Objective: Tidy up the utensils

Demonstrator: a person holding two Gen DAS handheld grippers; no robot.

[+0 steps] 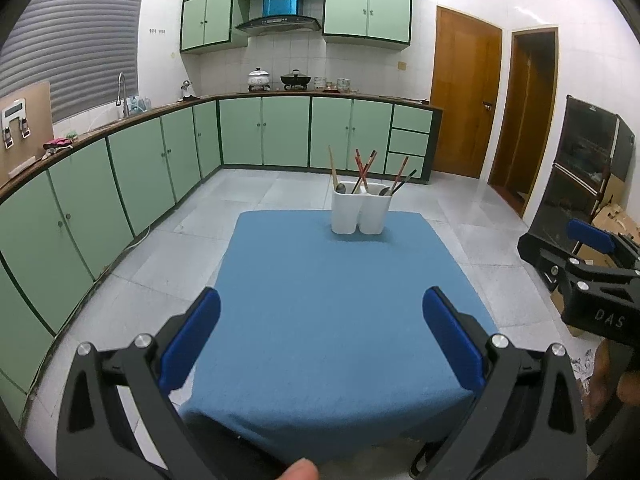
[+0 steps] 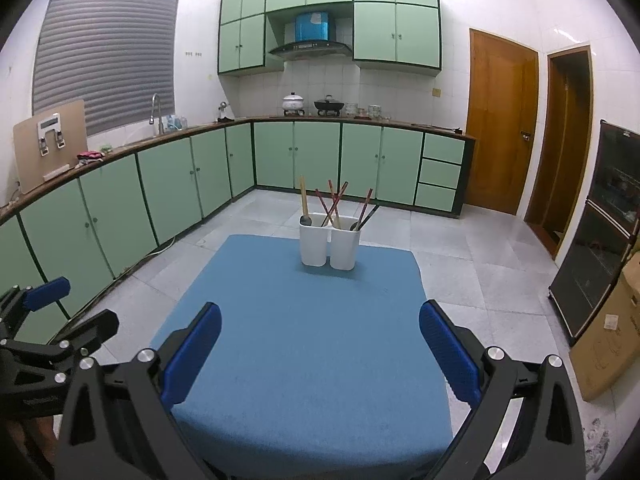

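- Fingers (image 1: pixel 192 344) of the left gripper (image 1: pixel 320 340) and right gripper (image 2: pixel 320 344) are spread wide and empty, hovering over the near bench (image 2: pixel 304 360) edge.
- The white holder (image 2: pixel 330 246) stands at the far edge, chopsticks (image 2: pixel 334 204) and spoons upright in both compartments, apparently sorted.

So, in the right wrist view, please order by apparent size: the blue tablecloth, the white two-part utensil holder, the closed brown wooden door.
1. Blue tablecloth, though nearest the camera
2. Closed brown wooden door
3. White two-part utensil holder
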